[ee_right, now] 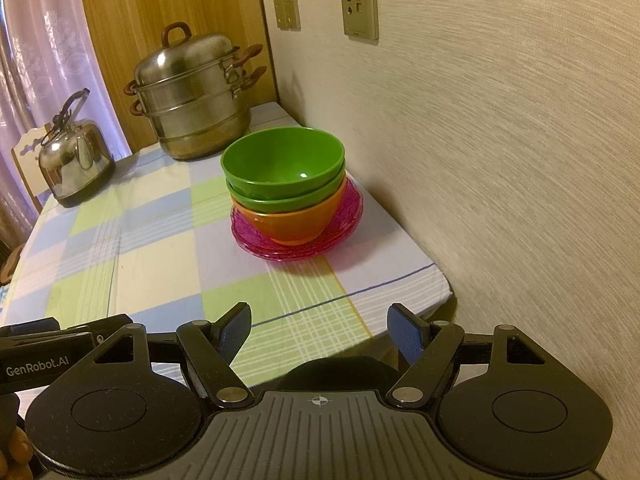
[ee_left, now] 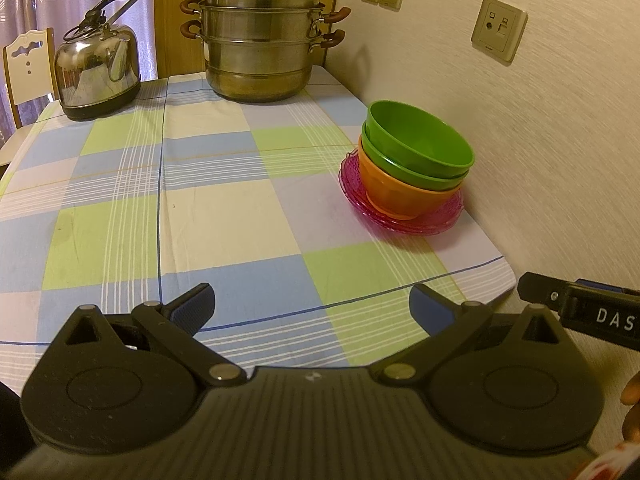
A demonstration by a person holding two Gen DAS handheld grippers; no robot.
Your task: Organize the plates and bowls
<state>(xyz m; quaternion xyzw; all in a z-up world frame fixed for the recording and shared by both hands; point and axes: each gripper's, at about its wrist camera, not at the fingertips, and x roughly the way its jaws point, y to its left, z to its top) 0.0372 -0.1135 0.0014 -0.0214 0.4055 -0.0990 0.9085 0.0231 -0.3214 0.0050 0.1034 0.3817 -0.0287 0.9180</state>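
Note:
Two green bowls (ee_left: 420, 144) sit nested in an orange bowl (ee_left: 404, 196), which stands on stacked pink translucent plates (ee_left: 444, 220) at the table's right side near the wall. The same stack shows in the right wrist view: green bowls (ee_right: 284, 168), orange bowl (ee_right: 296, 224), pink plates (ee_right: 256, 240). My left gripper (ee_left: 312, 308) is open and empty, over the table's near edge, well short and left of the stack. My right gripper (ee_right: 320, 334) is open and empty, near the table's front edge, in front of the stack.
A steel steamer pot (ee_left: 260, 36) and a steel kettle (ee_left: 98, 68) stand at the table's far end. The checked tablecloth (ee_left: 200, 200) covers the table. The wall (ee_left: 540, 140) runs close along the right side. A chair (ee_left: 28, 68) stands at the far left.

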